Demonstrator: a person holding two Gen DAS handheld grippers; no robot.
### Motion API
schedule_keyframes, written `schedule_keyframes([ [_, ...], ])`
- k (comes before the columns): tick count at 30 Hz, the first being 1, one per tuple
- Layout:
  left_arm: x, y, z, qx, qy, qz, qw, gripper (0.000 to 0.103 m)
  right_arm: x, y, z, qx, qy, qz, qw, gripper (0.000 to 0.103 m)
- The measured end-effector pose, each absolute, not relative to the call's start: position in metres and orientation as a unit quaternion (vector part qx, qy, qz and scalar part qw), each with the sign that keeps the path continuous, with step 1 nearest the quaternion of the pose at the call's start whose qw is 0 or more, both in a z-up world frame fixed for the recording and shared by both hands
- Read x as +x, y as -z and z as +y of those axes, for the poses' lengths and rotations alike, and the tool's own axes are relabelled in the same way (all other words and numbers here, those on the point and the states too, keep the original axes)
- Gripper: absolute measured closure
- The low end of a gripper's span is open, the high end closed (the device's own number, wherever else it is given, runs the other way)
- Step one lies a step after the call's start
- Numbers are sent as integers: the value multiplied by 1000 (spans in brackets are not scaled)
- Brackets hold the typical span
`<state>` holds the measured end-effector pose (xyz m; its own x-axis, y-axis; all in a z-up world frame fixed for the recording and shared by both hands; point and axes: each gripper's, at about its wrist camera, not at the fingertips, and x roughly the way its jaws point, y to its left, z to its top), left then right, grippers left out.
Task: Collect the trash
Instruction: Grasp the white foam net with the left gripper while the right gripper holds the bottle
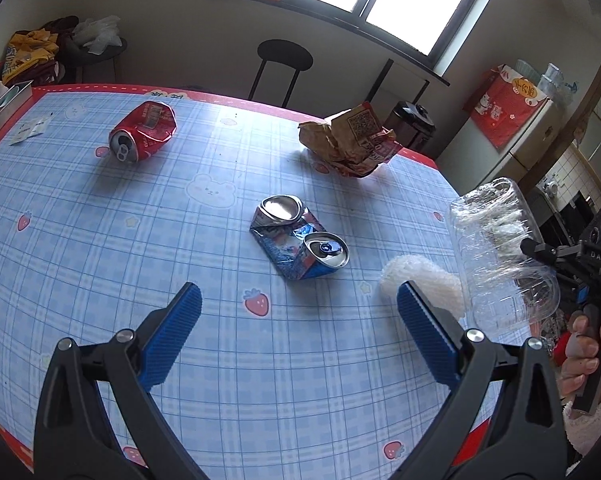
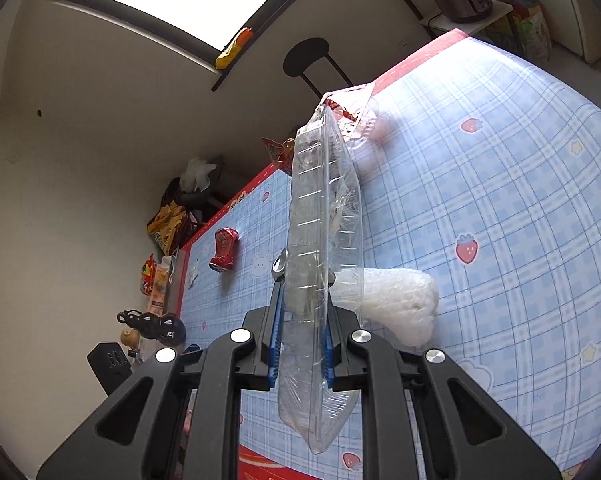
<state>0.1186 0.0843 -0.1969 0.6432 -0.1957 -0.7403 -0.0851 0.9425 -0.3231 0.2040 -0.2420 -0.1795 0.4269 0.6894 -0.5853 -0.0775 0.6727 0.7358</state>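
My right gripper is clamped on a flattened clear bottle, both pads pressing its sides; the bottle is held off the surface, beyond its right edge in the left wrist view. My left gripper hangs spread wide above the surface with nothing between its pads. Directly ahead of it lies a crushed blue can. A white wad lies beside the left gripper's right pad. A dented red can lies at far left. A crumpled brown bag sits near the far edge.
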Motion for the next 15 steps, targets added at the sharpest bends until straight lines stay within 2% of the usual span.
schedule_keyframes([
  [7,128,206,59,-174,56,442,878,7,196,153,-253,256,-225,451,825,86],
  [15,159,231,-23,-226,96,489,837,13,175,137,-278,184,-212,438,854,86],
])
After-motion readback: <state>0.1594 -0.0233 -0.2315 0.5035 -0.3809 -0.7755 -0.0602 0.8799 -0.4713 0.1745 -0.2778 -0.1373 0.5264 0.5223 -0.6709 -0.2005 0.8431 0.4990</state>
